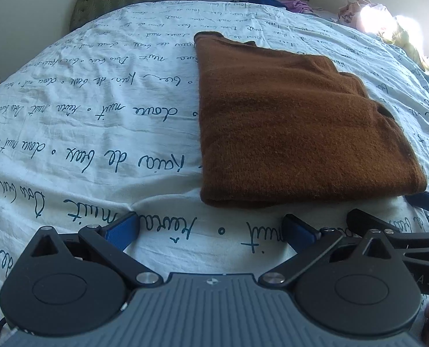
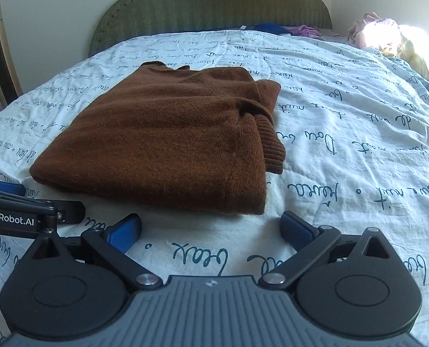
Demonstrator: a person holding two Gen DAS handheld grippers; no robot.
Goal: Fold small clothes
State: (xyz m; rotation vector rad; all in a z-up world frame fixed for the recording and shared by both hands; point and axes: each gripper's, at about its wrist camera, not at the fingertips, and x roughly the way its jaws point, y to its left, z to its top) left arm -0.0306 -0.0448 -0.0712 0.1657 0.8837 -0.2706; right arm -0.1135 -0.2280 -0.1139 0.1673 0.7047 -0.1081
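Right now the big bed (image 2: 344, 144), with its white cover full of blue writing, holds a brown sweater (image 2: 162, 141), folded into a thick block in the middle. I think it is soft, floppy, a bit fuzzy and not slippery, so it will sag if only one corner is lifted. Its near thick edge looks best to grab, with both hands. Bowls or boxes are nowhere to be seen. The left gripper (image 1: 211, 228) and right gripper (image 2: 211, 227) have fingers spread wide, holding nothing, just before the sweater.
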